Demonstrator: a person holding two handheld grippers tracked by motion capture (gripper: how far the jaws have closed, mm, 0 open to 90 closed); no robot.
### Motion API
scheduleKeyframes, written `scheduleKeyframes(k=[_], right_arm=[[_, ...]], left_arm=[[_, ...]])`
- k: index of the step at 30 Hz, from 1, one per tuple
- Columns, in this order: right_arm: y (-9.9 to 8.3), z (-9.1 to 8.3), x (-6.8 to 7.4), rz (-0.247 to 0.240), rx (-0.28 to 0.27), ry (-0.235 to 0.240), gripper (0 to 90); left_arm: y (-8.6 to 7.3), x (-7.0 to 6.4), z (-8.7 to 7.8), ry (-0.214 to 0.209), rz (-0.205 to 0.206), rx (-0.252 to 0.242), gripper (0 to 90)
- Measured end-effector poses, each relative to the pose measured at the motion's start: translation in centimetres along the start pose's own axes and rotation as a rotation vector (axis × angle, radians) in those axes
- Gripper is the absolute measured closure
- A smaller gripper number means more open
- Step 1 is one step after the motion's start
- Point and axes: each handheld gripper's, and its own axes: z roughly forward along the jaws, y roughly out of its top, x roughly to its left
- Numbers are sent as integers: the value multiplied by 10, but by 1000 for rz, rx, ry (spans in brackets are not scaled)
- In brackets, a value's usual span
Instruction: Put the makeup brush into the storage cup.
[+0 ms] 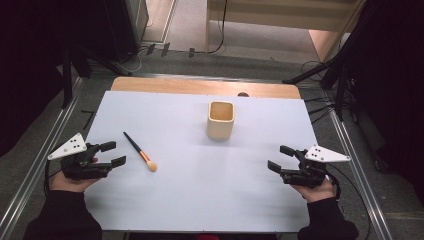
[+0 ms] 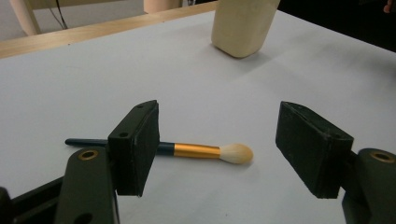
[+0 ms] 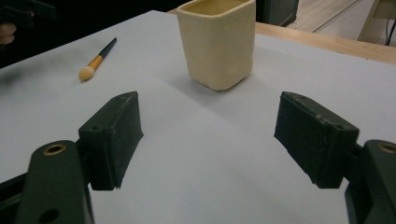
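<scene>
Tongs: two pairs, one in each hand, both near the person's edge of the table and well apart from each other.
Left tongs (image 1: 114,154): black, jaws spread wide with nothing between them, hovering at the left side of the table; in the left gripper view (image 2: 219,149) they point across the brush.
Right tongs (image 1: 280,159): black, jaws likewise wide and holding nothing, at the right side of the table; in the right gripper view (image 3: 208,140) they face the cup.
Hands: two, in dark sleeves, coming in from the near edge; left hand (image 1: 70,181), right hand (image 1: 316,190).
Brush count: one slim makeup brush with a dark handle, gold ferrule and pale bristle tip (image 1: 140,151).
Brush position: lying flat on the table just beside the left tongs, bristle tip toward the person, handle slanting away to the left; apart from the cup. In the left gripper view (image 2: 196,150) part of its handle is hidden behind one jaw.
Table: one, covered by a white sheet (image 1: 200,190), with a strip of bare wooden edge (image 1: 150,85) at the far side.
Cup count: one cream-coloured squarish cup (image 1: 220,120), upright, open mouth up, standing toward the far middle of the table.
In the way: bare sheet lies between each pair of tongs and the brush and cup.
Beyond the table: grey floor with dark stands and cables (image 1: 320,75).
</scene>
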Motion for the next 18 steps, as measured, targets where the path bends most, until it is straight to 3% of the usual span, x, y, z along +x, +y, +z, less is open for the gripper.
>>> scheduleKeyframes(k=[10, 12, 18], right_arm=[[0, -1, 0, 4, -1, -5, 237], [0, -1, -1, 4, -2, -7, 237], [0, 1, -1, 16, -2, -10, 236]], left_arm=[[0, 0, 1, 1, 0, 3, 312], [2, 2, 2, 2, -21, -6, 313], [7, 2, 1, -7, -27, 11, 309]])
